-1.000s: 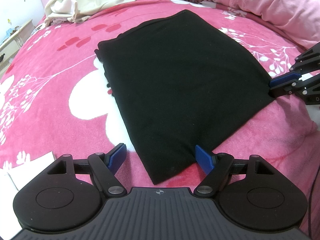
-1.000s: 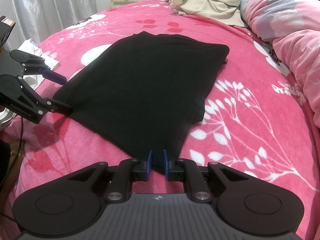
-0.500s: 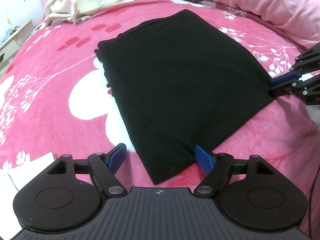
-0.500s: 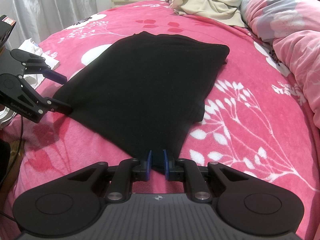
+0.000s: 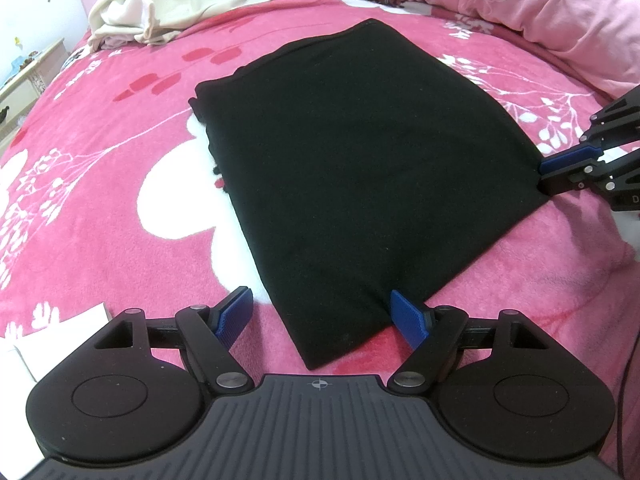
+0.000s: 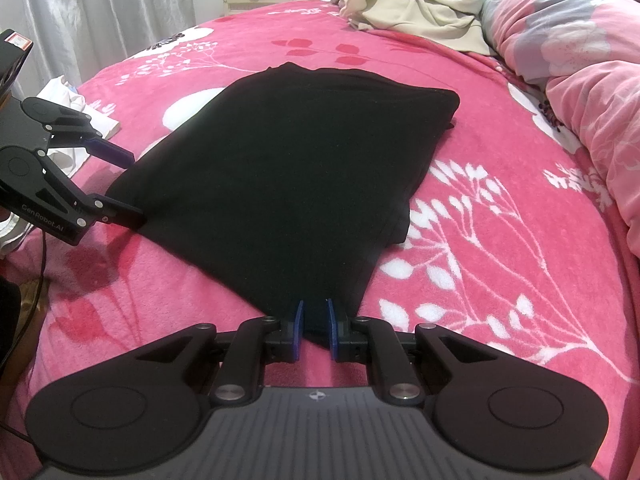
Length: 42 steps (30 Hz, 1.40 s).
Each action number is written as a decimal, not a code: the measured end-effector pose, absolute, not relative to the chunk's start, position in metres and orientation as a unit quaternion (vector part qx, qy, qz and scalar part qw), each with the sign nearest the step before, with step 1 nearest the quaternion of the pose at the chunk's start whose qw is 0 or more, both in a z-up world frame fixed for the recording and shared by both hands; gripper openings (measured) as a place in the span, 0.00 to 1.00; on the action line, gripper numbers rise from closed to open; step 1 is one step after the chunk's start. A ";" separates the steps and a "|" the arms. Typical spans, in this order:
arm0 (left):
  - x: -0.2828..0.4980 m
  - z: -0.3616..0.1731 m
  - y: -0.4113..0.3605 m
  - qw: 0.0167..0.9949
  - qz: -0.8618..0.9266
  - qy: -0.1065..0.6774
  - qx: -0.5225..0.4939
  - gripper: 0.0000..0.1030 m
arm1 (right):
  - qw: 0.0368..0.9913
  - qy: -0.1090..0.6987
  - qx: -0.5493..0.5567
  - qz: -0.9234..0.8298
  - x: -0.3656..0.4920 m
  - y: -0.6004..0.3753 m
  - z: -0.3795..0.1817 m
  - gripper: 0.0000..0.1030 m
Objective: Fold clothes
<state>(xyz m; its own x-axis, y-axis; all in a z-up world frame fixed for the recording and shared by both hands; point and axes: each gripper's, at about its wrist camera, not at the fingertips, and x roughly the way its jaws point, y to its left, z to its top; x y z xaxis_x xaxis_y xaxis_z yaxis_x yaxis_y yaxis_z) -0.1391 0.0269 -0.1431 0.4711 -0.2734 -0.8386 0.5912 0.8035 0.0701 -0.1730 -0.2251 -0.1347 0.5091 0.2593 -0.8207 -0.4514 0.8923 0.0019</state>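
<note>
Left wrist view: the black garment (image 5: 360, 168) lies flat on the pink floral blanket (image 5: 100, 184), folded into a rough rectangle. Its near corner sits between the blue pads of the left gripper (image 5: 322, 316), whose jaws stand wide apart, one pad either side of the corner, neither pressing cloth. The right gripper (image 5: 560, 168) enters from the right edge, pinched onto the garment's far right corner. The left gripper points steeply down at the bed, low over the blanket.

To do this step well, the left jaws should likely close on the corner, catching all layers, before either hand lifts; a one-sided lift would skew the fold.

Right wrist view: the right gripper (image 6: 314, 330) has its jaws nearly together, clamped on a bunched corner of the black garment (image 6: 296, 168). It also tilts steeply down, close to the blanket. The left gripper (image 6: 124, 186) shows at the left edge with fingers spread around the opposite corner. A cream garment (image 6: 416, 4) is heaped at the far end, well apart; a pink quilt (image 6: 592, 92) lies along the right.
</note>
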 end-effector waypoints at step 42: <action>-0.140 -0.142 0.026 0.839 -0.255 0.447 0.177 0.75 | 0.862 0.450 -0.107 0.206 -0.174 -0.225 -0.135 0.12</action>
<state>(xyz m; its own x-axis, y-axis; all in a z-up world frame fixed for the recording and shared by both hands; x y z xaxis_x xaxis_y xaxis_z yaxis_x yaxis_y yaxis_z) -0.1403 0.0258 -0.1417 0.4701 -0.2692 -0.8406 0.5861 0.8073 0.0692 -0.1738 -0.2247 -0.1350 0.5099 0.2594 -0.8202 -0.4517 0.8922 0.0014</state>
